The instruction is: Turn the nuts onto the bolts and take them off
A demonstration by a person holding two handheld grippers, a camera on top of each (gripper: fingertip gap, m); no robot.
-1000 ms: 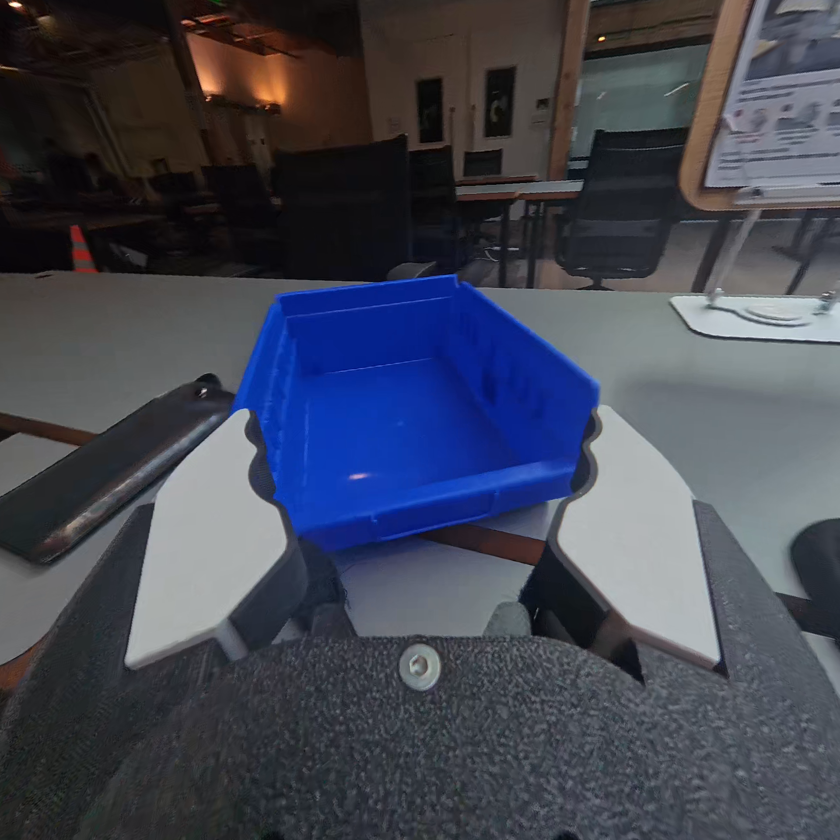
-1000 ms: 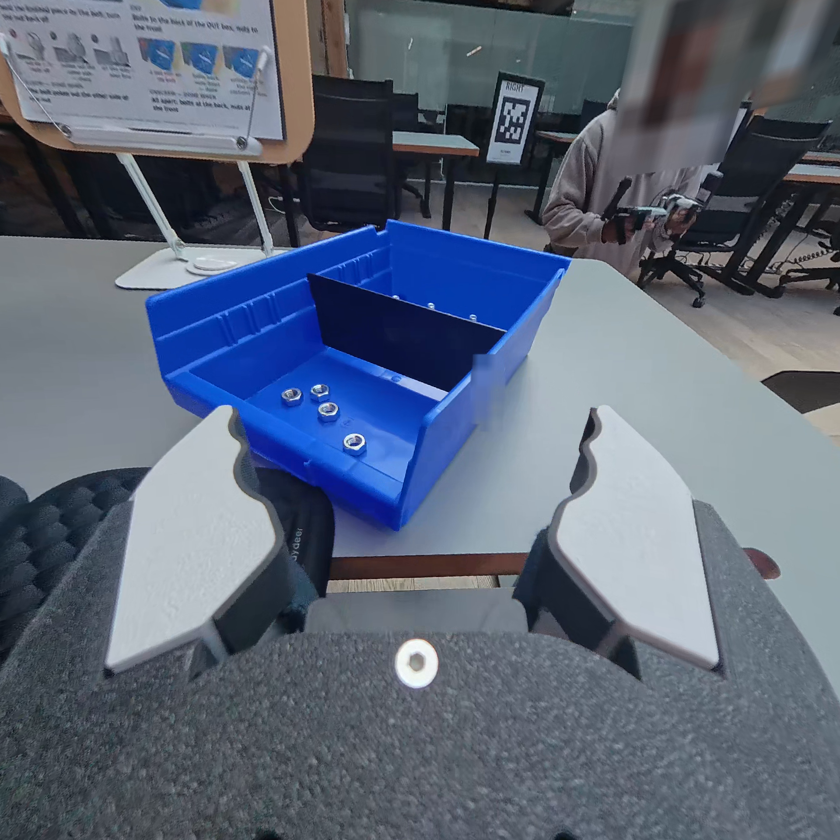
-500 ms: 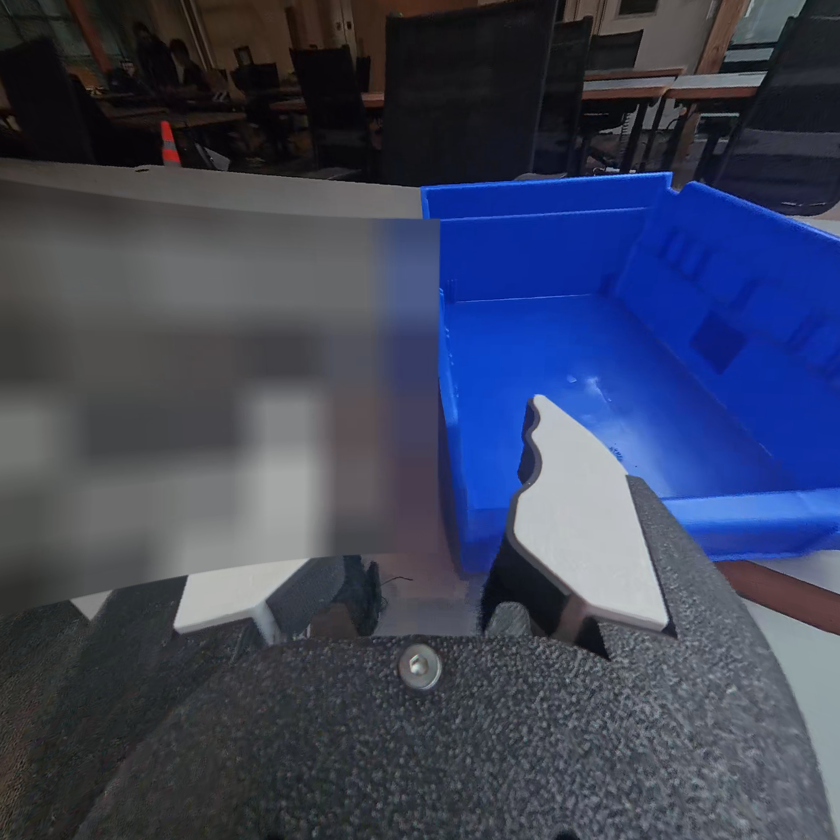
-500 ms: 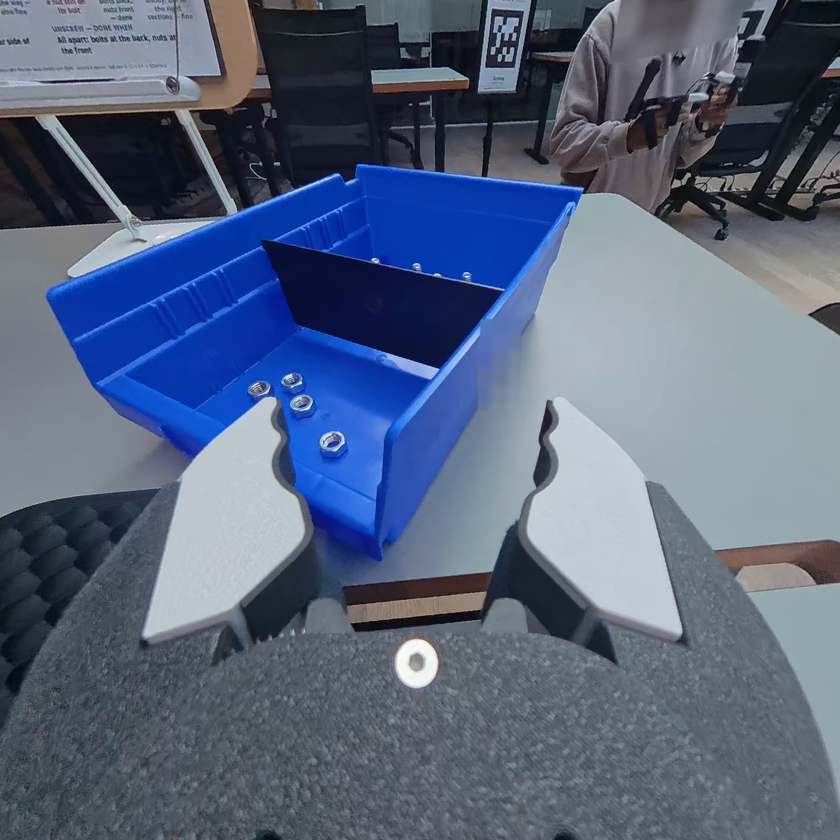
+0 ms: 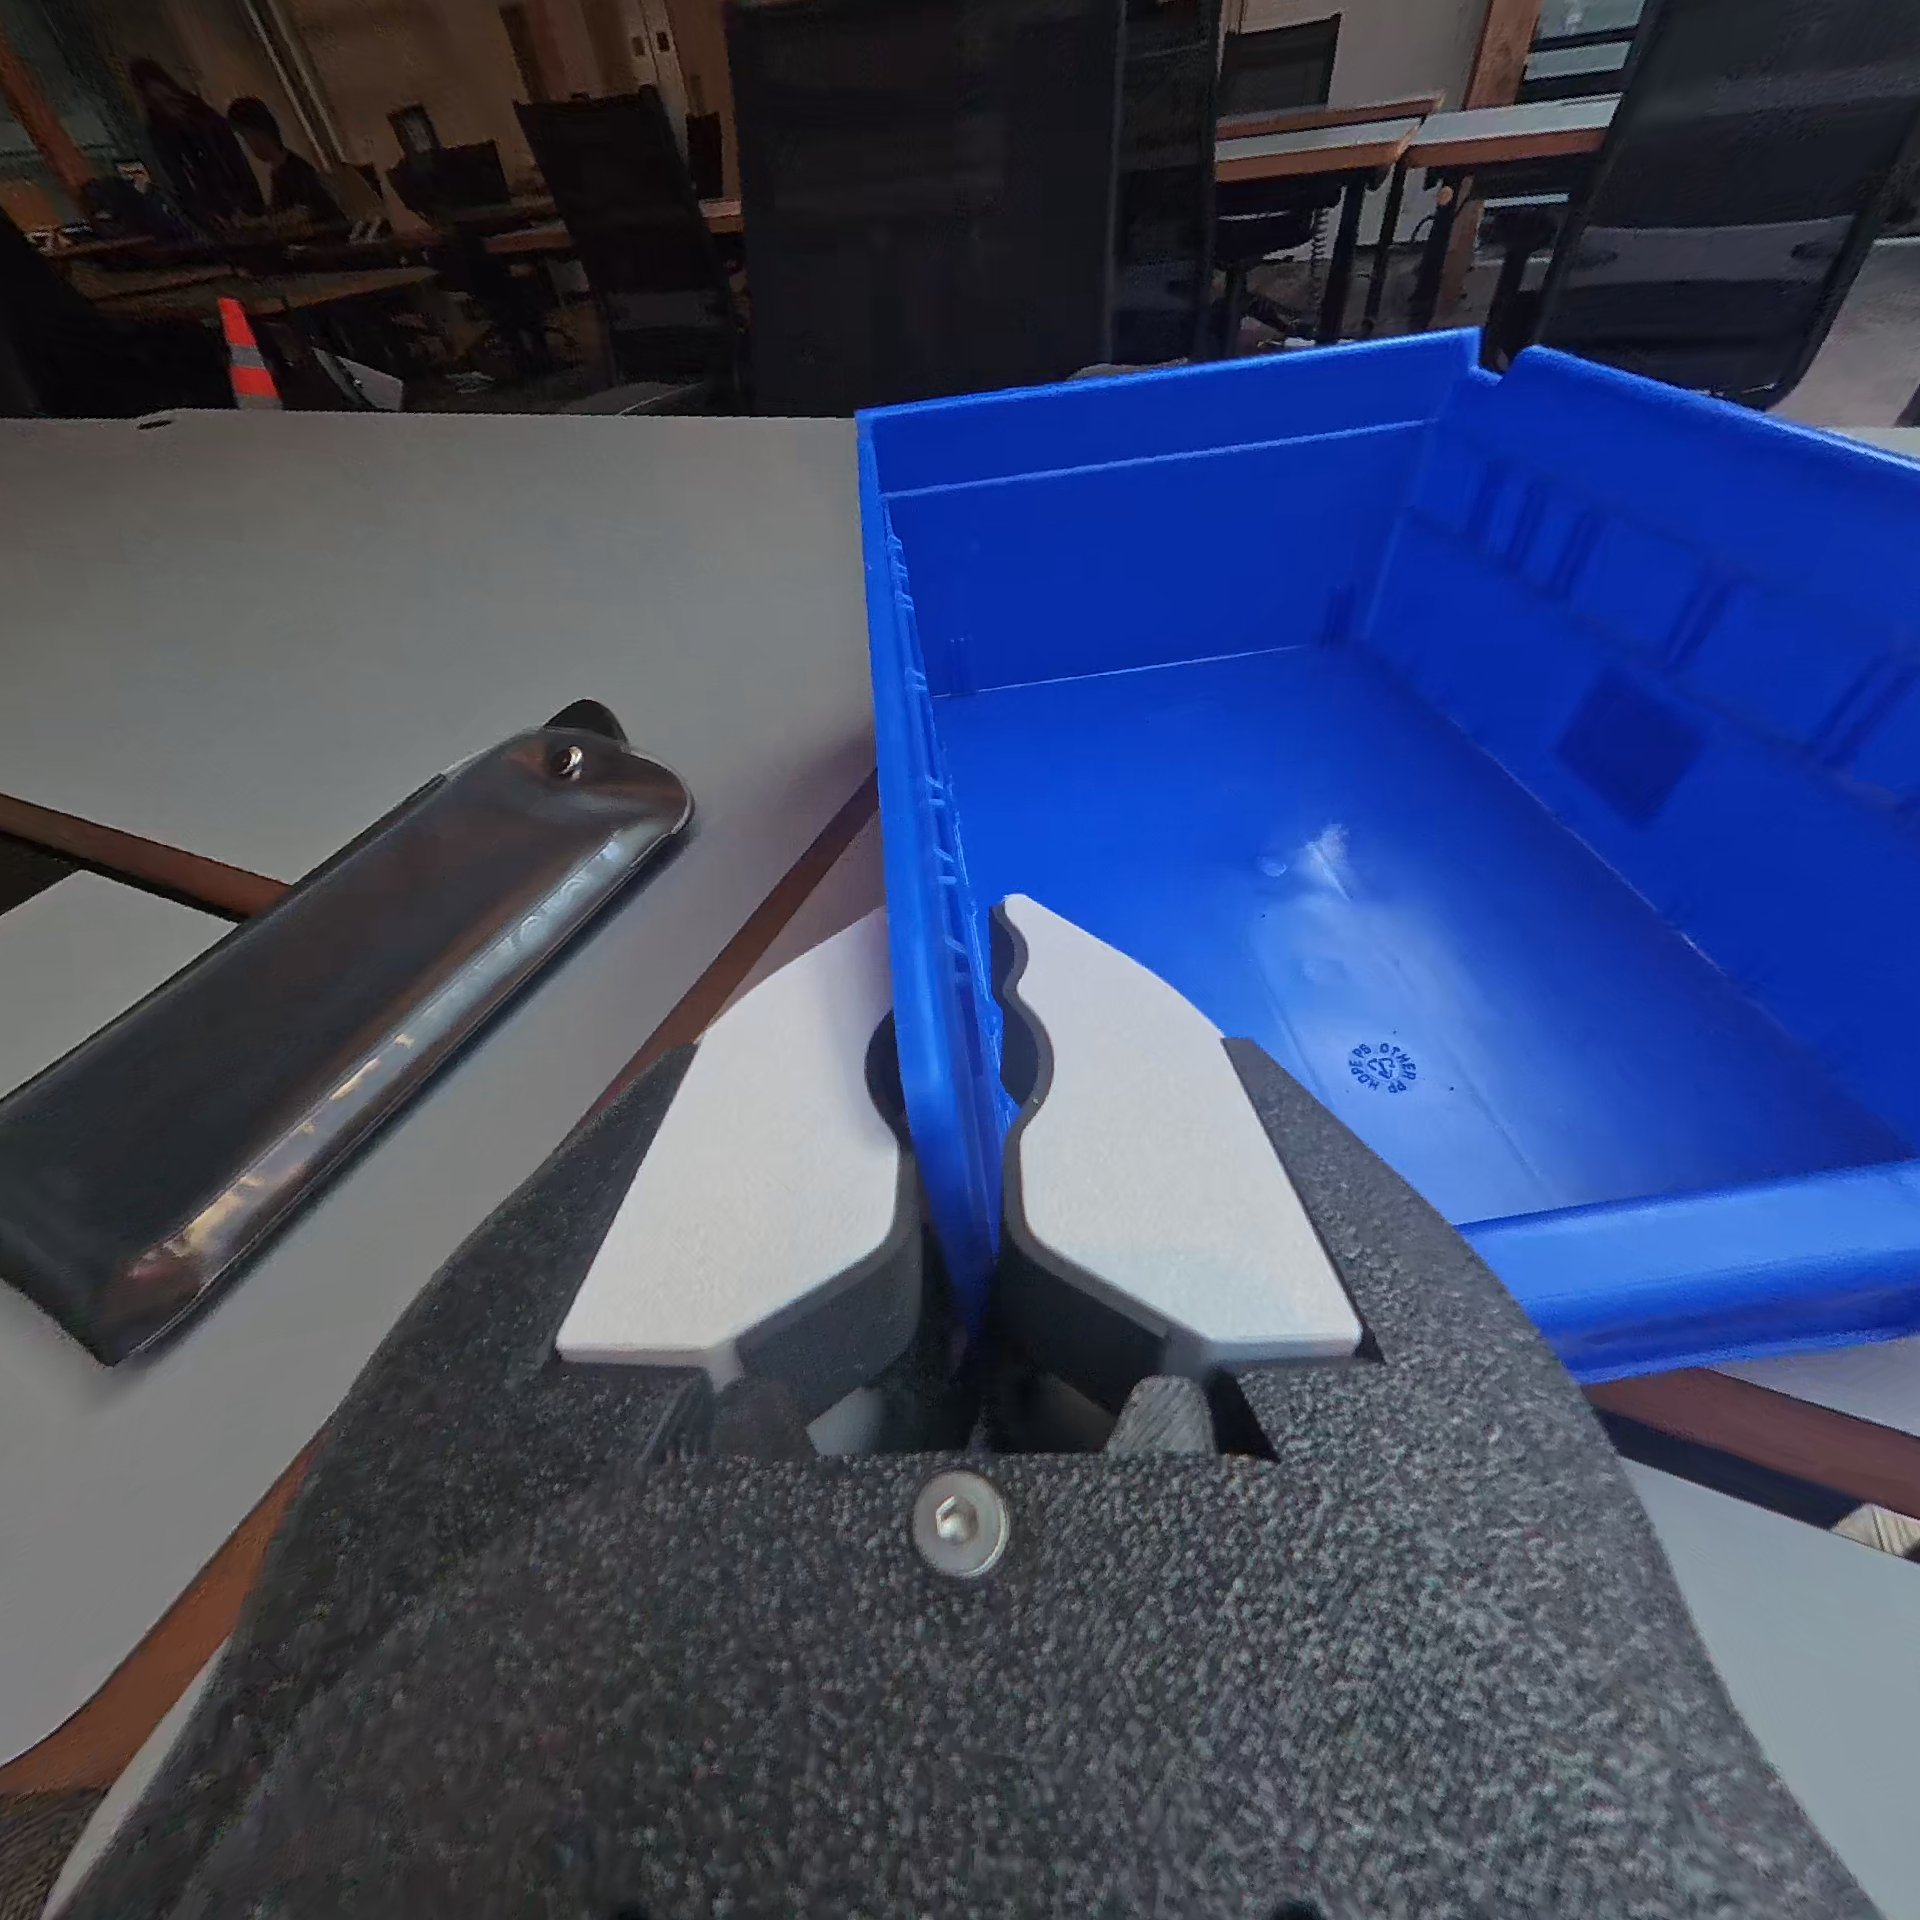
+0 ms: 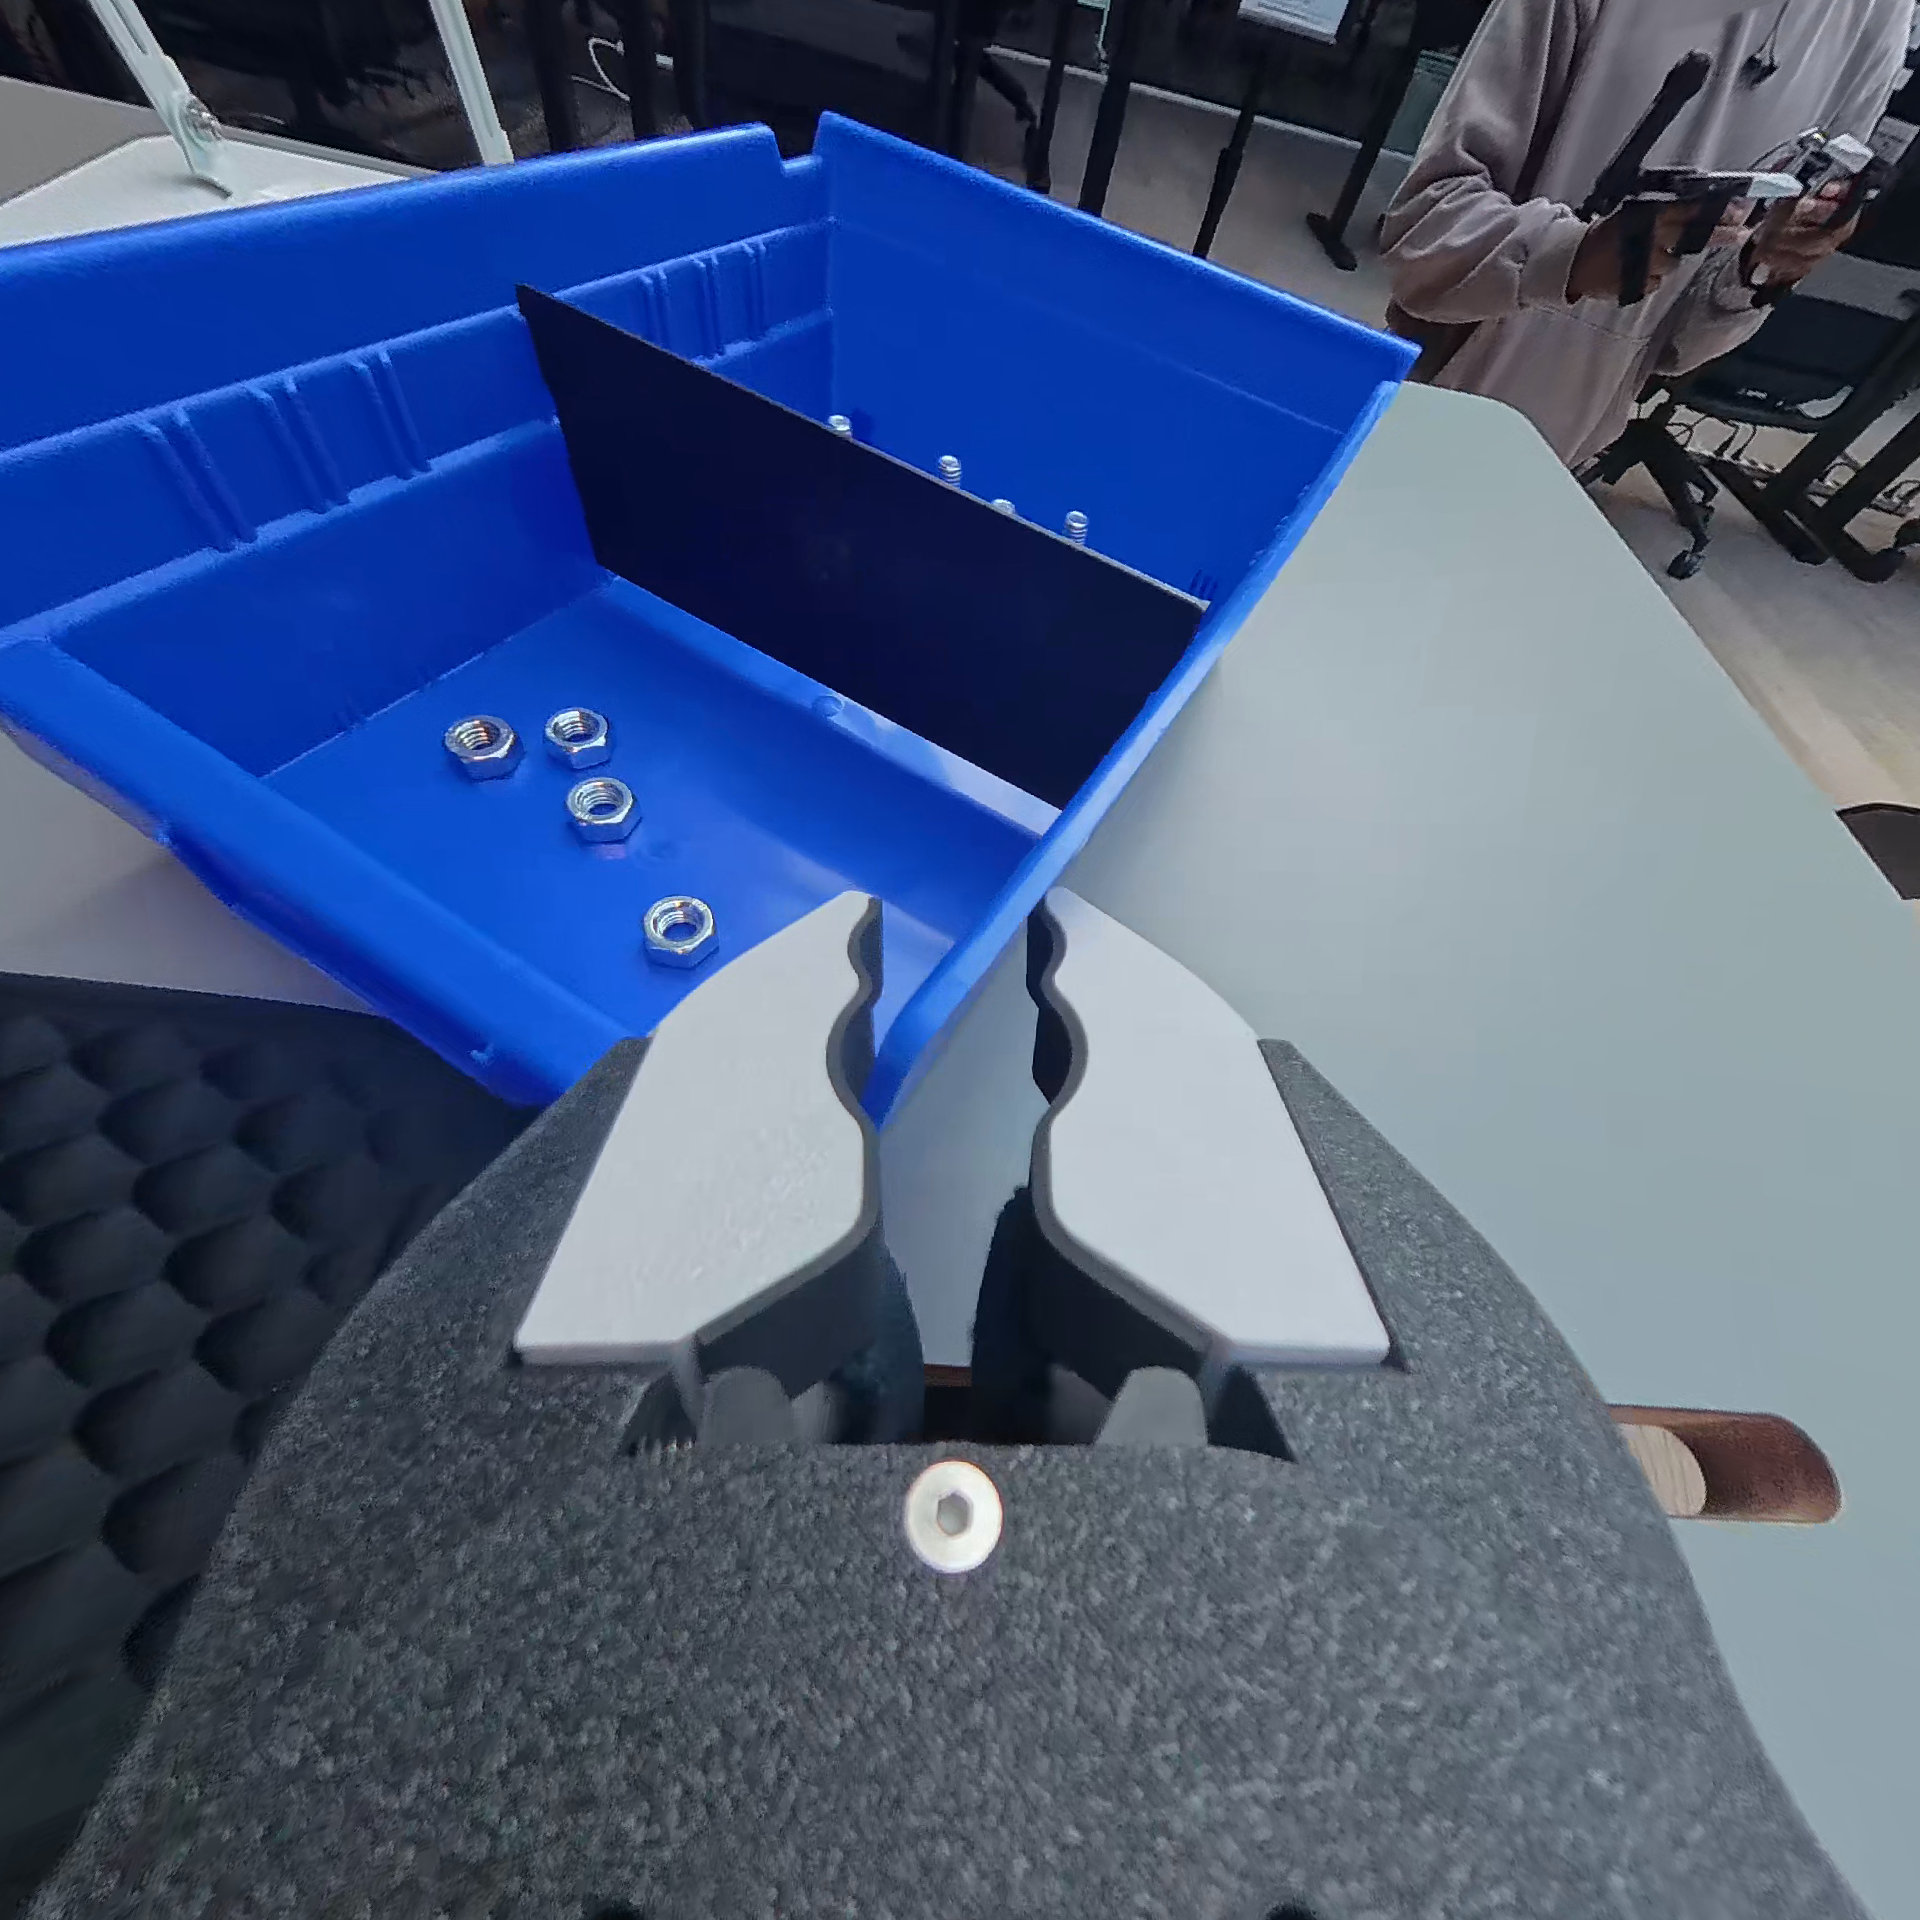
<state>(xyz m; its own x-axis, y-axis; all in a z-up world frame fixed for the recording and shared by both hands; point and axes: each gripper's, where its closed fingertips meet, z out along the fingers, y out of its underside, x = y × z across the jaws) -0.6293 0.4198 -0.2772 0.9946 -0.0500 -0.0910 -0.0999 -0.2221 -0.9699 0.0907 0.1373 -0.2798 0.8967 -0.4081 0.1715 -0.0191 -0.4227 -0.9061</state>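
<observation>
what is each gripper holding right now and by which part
Left gripper clamps the empty blue bin by its side wall; right gripper straddles the divided bin's wall, not yet closed.

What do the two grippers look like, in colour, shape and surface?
Both look alike. The left gripper and the right gripper each have a black body with a rough, grainy surface and one silver hex-socket screw at the centre. Each carries two light grey fingers with flat tops, wavy inner edges and dark pads beneath. No cables, sleeves or markings are visible.
</observation>
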